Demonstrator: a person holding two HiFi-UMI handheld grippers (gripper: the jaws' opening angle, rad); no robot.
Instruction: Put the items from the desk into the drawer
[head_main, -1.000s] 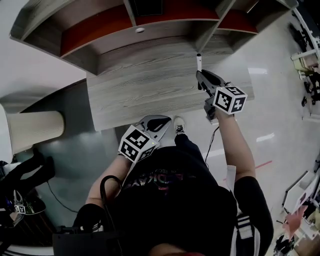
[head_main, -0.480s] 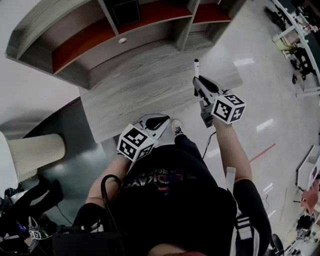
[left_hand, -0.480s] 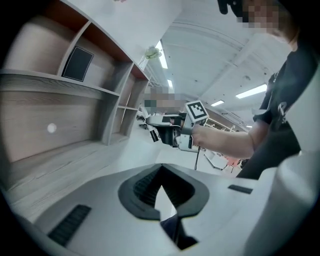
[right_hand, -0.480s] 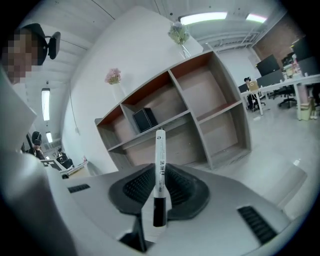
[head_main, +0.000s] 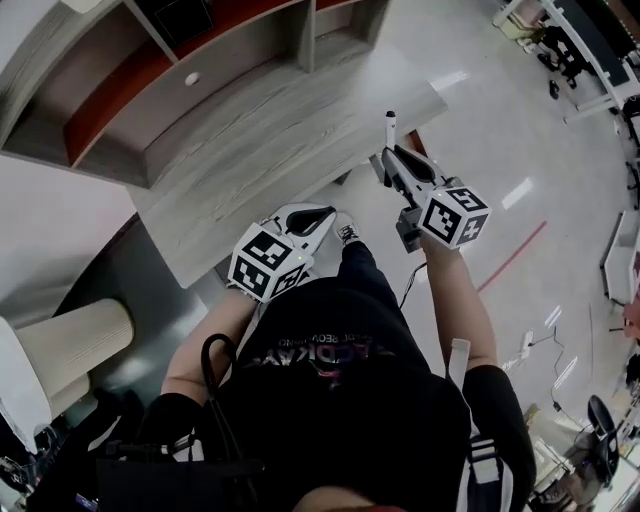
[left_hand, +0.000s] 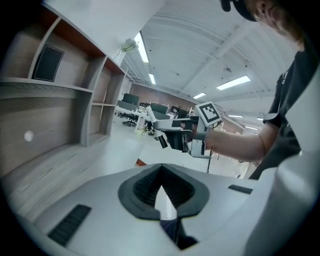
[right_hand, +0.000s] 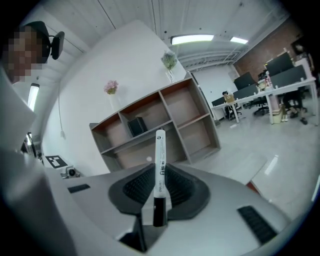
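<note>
Right claw (head_main: 389, 160) pinching a white marker pen (head_main: 390, 124) low on its barrel. The pen's black end lies between the jaws and its white end points away from the person. The pen is held off the wood-grain desk (head_main: 250, 150), at the front edge near the right corner. Left claw (head_main: 305, 216) pressed together, nothing between its jaws, near the same front edge. An open shelf unit (head_main: 150, 70) stands along the desk's rear.
</note>
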